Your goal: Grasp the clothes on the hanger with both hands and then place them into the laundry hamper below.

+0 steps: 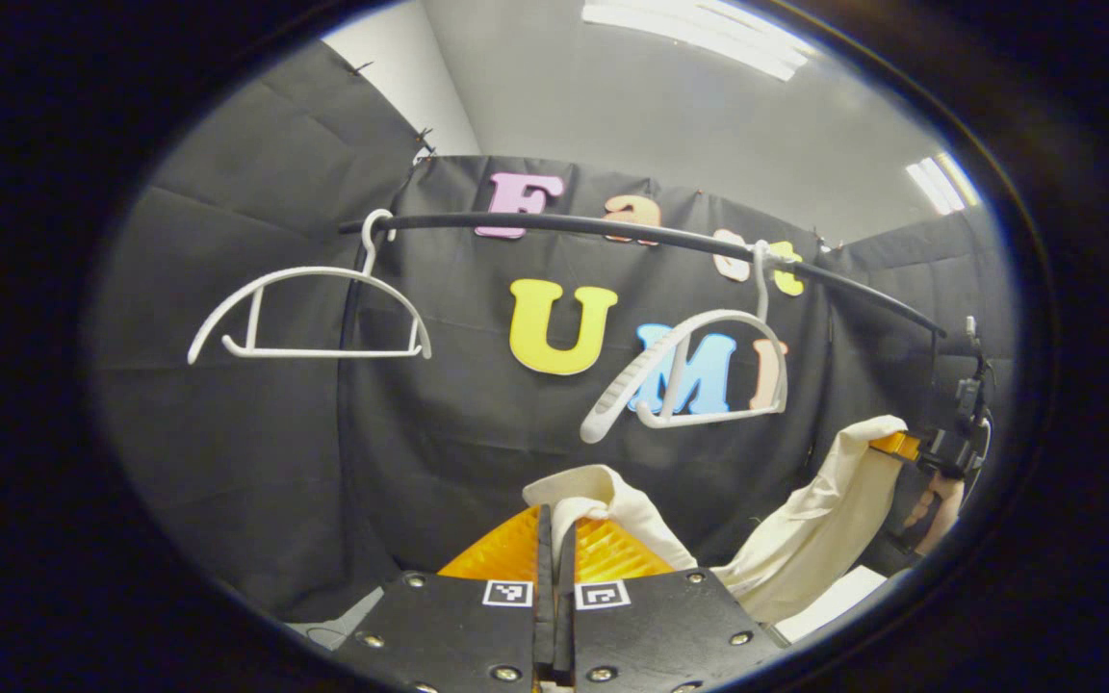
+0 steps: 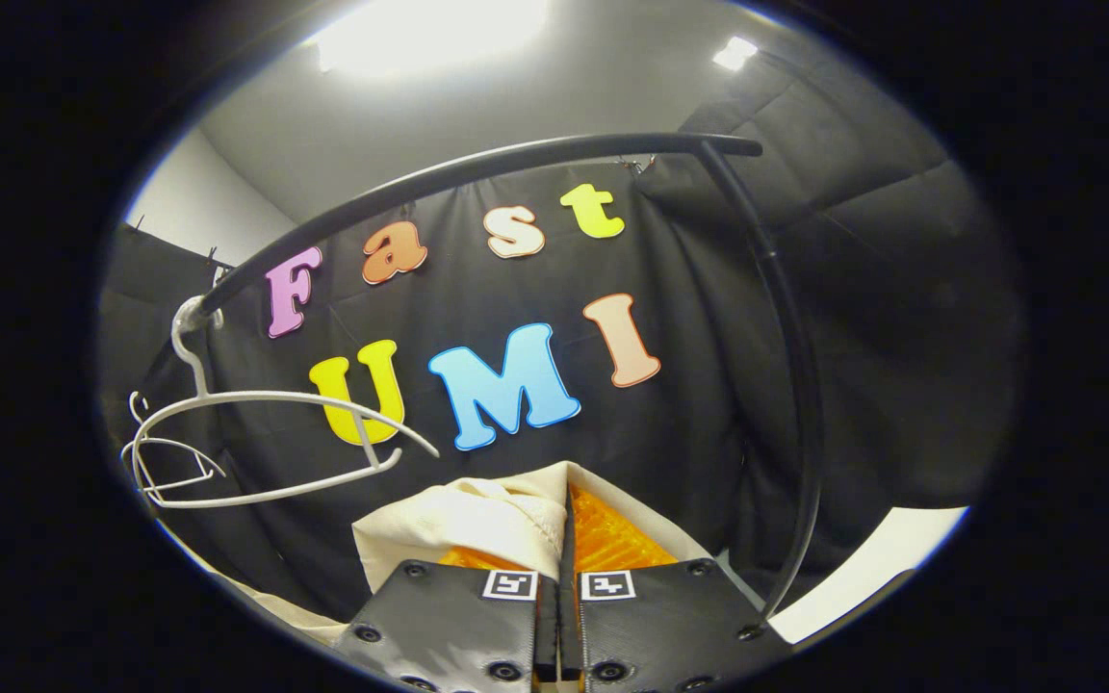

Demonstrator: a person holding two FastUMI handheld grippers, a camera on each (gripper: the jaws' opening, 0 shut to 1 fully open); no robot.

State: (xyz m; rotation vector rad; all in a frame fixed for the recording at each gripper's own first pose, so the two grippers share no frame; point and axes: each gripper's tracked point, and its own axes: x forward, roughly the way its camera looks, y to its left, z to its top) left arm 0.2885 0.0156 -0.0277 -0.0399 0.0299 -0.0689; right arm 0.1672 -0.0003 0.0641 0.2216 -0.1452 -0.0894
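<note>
A: Left gripper, finger state?

B: Closed to a thin slit, with a fold of the cream garment pinched between them. The cloth rises above the tips, drapes to the right and sags downward.

A: And the far end of that cloth?

B: In the left gripper view it climbs toward the right edge, where the other gripper, held by a hand, has the cloth's upper corner at its tip.

A: Confirm from the right gripper view.

B: The right gripper is likewise narrowed to a slit on the garment. Fabric bunches to the left of the fingers and trails off toward the lower left.

A: Is the garment on a hanger?

B: No. It hangs between the two grippers, below the rail. Two white hangers stay hooked on that rail: the left hanger level, the right hanger tilted. Both are bare.

A: Surroundings?

B: Black cloth wall behind, and the rail's upright post curving down at the right in the right gripper view. Hamper: cannot tell its position.
</note>
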